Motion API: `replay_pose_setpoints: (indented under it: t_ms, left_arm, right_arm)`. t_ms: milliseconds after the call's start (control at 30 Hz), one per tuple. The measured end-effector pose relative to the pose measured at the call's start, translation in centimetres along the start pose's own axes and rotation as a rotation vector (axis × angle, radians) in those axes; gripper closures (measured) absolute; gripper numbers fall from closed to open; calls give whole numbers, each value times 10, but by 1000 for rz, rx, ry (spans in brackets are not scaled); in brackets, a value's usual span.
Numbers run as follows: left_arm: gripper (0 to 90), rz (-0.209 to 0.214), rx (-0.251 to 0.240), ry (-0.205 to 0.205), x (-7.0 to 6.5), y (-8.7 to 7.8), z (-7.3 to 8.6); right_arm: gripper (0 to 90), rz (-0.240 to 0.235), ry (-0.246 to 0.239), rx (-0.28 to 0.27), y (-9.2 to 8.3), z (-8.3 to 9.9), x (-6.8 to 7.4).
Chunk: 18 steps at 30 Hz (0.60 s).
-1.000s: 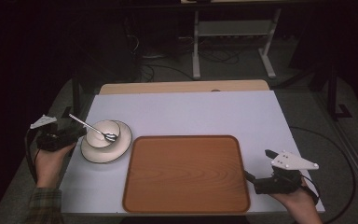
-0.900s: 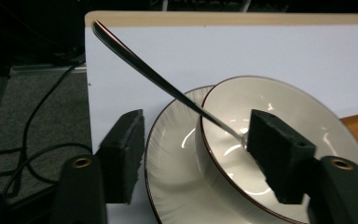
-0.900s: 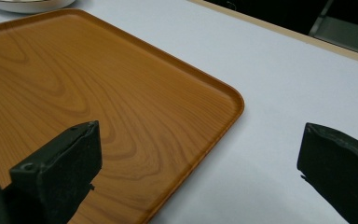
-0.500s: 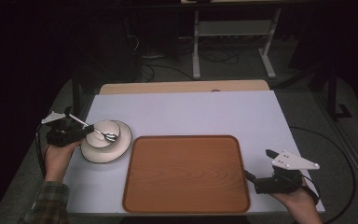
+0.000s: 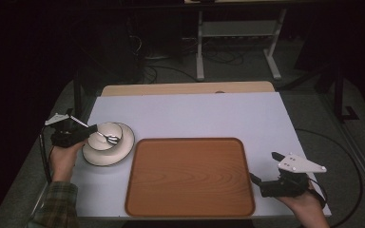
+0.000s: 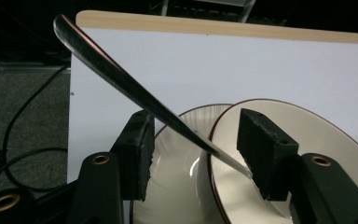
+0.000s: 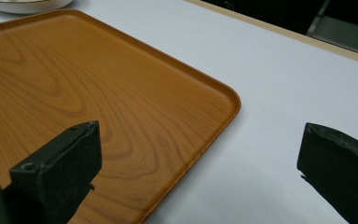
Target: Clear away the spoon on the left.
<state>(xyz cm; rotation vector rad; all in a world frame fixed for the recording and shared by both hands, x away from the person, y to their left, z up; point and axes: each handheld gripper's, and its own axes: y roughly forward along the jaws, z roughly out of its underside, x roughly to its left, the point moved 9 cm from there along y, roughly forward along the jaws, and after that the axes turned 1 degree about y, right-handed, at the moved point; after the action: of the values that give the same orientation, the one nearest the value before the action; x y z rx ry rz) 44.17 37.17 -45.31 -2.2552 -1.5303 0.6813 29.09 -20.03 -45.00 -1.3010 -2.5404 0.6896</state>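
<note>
1. Steel spoon (image 6: 135, 93) rests in the white bowl (image 5: 105, 137) on its plate (image 5: 123, 147) at nine o'clock on the counter (image 5: 195, 114).
2. Left tongs (image 6: 193, 156) have crept closer, straddling the handle, jaws apart: a pickup looks imminent.
3. Right tongs (image 7: 198, 175) gape idle beside the wooden tray (image 5: 190, 175).

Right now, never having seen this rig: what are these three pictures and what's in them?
No robot here: a person holds a two-jaw hand gripper in each hand. The high view looks down on a white table; the other two pictures come from cameras riding on each gripper. On the table sit a rectangular brown wooden tray and a small white bowl on a dark-rimmed white plate. The left gripper has open jaws either side of a metal spoon leaning in the bowl. The right gripper is open, holding nothing, at the tray's corner.
</note>
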Motion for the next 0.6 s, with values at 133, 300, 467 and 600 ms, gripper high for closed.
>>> replay_pose_setpoints:
  t_ms: [133,300,467,600]
  left_arm:
    - [518,2,-4,-1,0,-1,0]
    - [555,8,2,6,0,0,2]
    - [607,8,-3,16,-1,0,1]
    - [635,11,-3,25,-3,-1,1]
  right_arm:
    - [0,-1,-3,0,0,0,0]
    - [0,-2,-3,4,1,0,0]
    - [0,-2,-4,6,1,1,0]
    - [0,-1,-5,5,1,1,0]
